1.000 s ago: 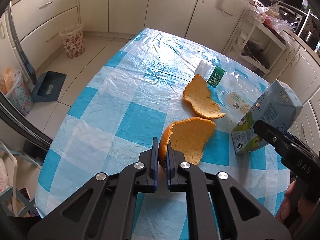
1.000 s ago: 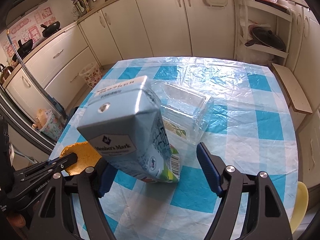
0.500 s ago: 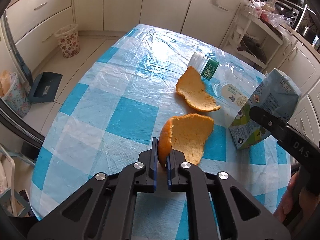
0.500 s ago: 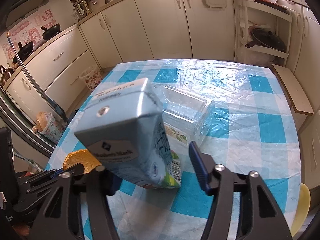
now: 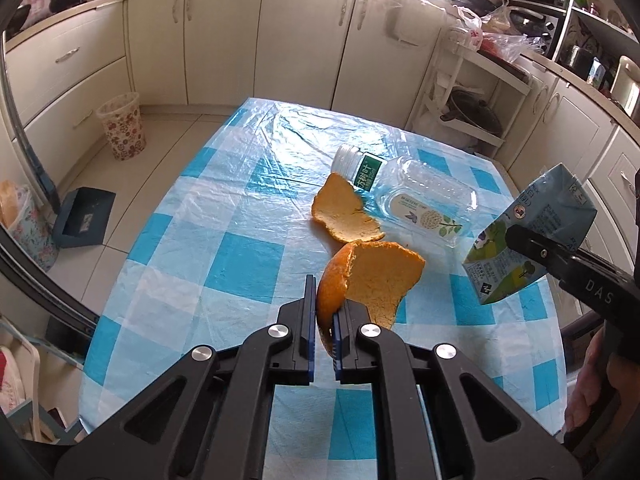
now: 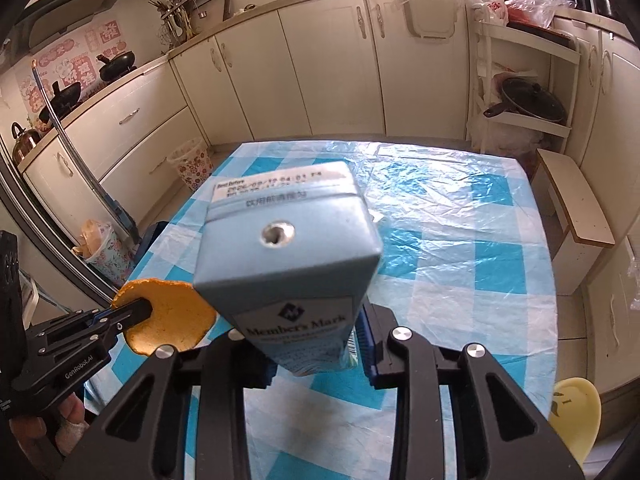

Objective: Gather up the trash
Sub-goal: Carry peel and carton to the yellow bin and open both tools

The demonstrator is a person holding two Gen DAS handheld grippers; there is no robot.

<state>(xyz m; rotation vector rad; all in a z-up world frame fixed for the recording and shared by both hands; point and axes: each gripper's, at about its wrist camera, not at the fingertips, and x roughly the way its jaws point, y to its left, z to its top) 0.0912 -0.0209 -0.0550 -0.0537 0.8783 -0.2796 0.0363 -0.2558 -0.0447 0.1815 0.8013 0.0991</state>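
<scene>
1. While your left hand-held gripper (image 5: 322, 312) stays clamped on an orange peel (image 5: 370, 276), your right hand-held gripper (image 6: 316, 354) has just closed onto the milk carton (image 6: 286, 252).
2. At the held peel's 12 o'clock, a second peel (image 5: 342, 216) and a clear bottle (image 5: 416, 200) lie on the desk (image 5: 208, 216).

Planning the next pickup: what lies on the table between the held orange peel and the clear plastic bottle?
A second, loose orange peel lies there, beside the clear plastic bottle and beyond the held orange peel; left wrist view.
</scene>
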